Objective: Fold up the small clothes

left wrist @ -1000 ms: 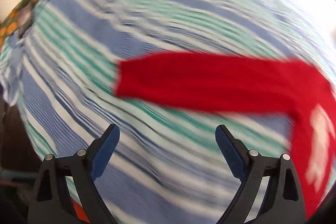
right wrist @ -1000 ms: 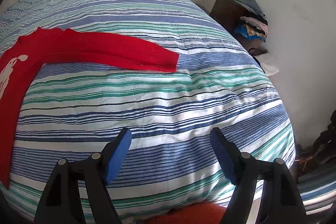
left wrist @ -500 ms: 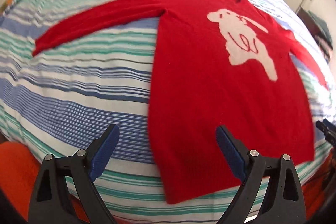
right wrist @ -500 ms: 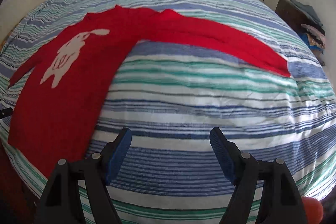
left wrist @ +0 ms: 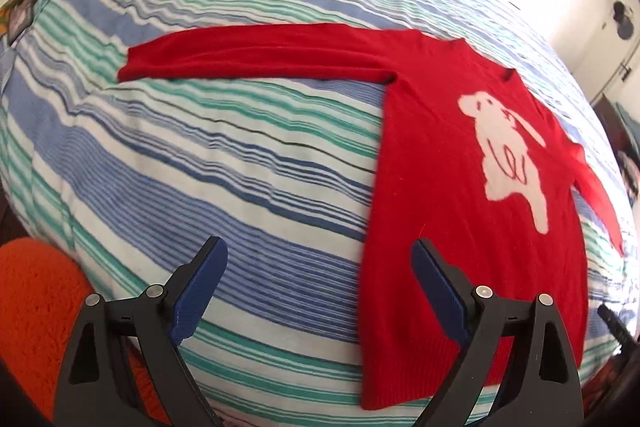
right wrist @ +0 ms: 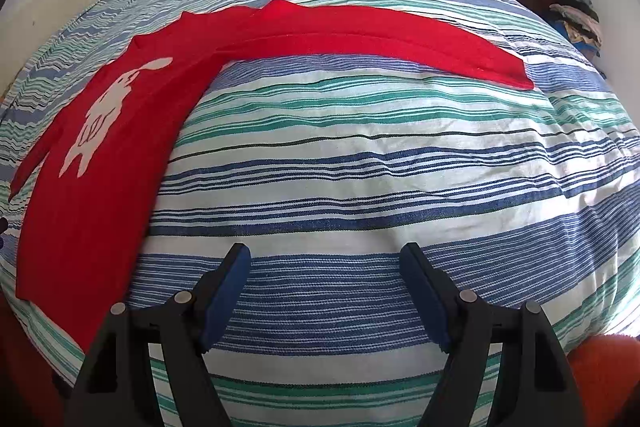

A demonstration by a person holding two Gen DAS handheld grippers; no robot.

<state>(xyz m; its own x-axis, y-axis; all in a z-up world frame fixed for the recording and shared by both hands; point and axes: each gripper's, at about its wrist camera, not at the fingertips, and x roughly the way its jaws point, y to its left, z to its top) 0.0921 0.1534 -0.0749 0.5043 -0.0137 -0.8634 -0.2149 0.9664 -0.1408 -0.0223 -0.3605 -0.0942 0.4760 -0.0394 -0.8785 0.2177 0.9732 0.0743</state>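
The left gripper (left wrist: 318,269) is held with its jaws wide apart and nothing between them, above the near edge of the bed (left wrist: 248,195), just beside the hem of the red sweater (left wrist: 460,211). The right gripper (right wrist: 325,275) is also spread wide and empty, above the bare striped cover near the same edge, and the sweater (right wrist: 92,195) is seen to its left.

The sweater is laid flat, front side up, across the middle of the bed. The hem is turned to the near edge and both sleeves are stretched out toward the two side edges. A white rabbit figure (left wrist: 508,155) is knitted on the chest.

The knit is judged to be soft, light and limp; it will probably sag and stretch when it is lifted, and it may drag on the cover. A sleeve cuff (right wrist: 516,73) or a hem corner is judged a good place to pinch, where the edge is thicker.

No brand, label or readable writing is seen.
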